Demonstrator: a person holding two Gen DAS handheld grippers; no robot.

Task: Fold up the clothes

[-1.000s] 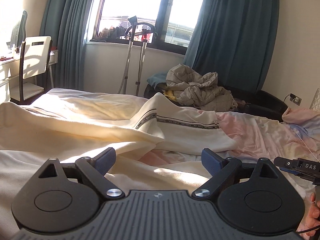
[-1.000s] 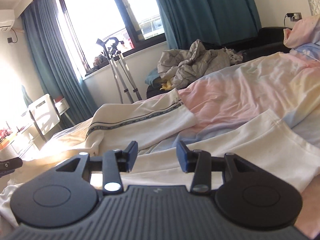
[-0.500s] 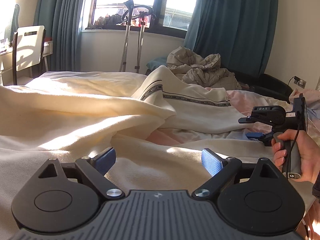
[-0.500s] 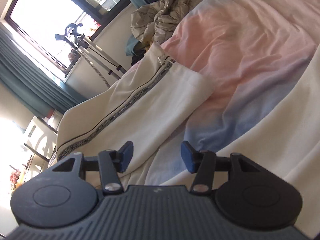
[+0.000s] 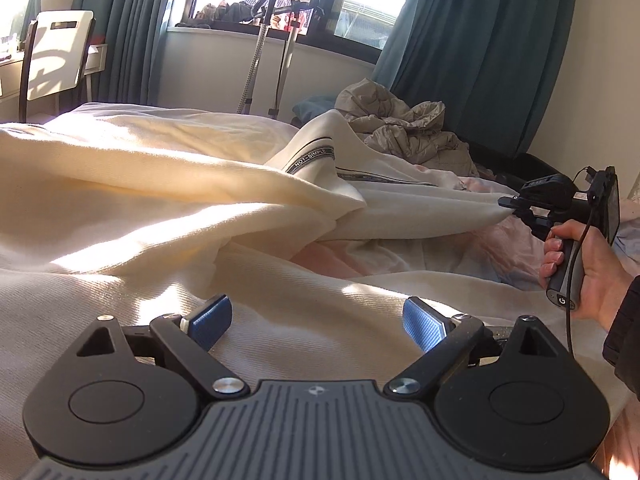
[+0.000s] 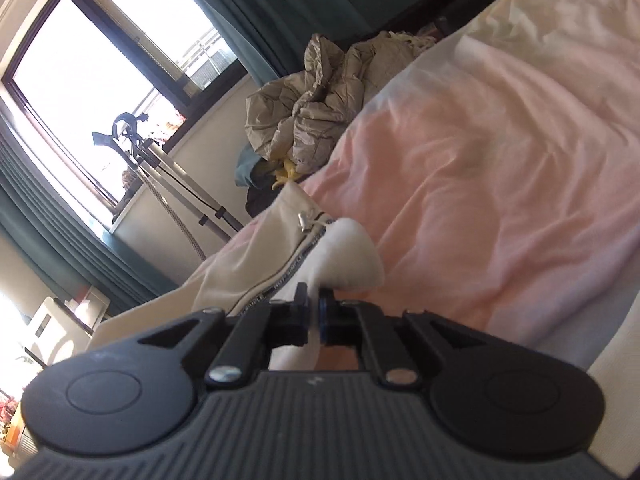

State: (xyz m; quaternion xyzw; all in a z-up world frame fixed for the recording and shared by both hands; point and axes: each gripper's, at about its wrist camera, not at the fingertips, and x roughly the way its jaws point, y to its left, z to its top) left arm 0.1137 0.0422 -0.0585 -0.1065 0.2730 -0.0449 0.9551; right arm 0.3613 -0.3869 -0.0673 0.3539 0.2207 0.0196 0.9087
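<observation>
Spread across the pink bed sheet [image 6: 500,168]: a cream garment [image 5: 168,208] with a printed trim band. Clamped tight in the right gripper [image 6: 314,312]: one white corner of that cloth, pulled taut off the bed. Gaping wide just above the near folds, grasping nothing: the left gripper [image 5: 318,320].

You have one cream garment [image 5: 168,204] on the bed and two grippers, left [image 5: 316,316] and right [image 6: 313,312]. Two crutches [image 5: 272,40] lean under the window; one chair [image 5: 56,56] stands nearby. One crumpled jacket [image 5: 404,128] lies beyond the bed's far edge.
</observation>
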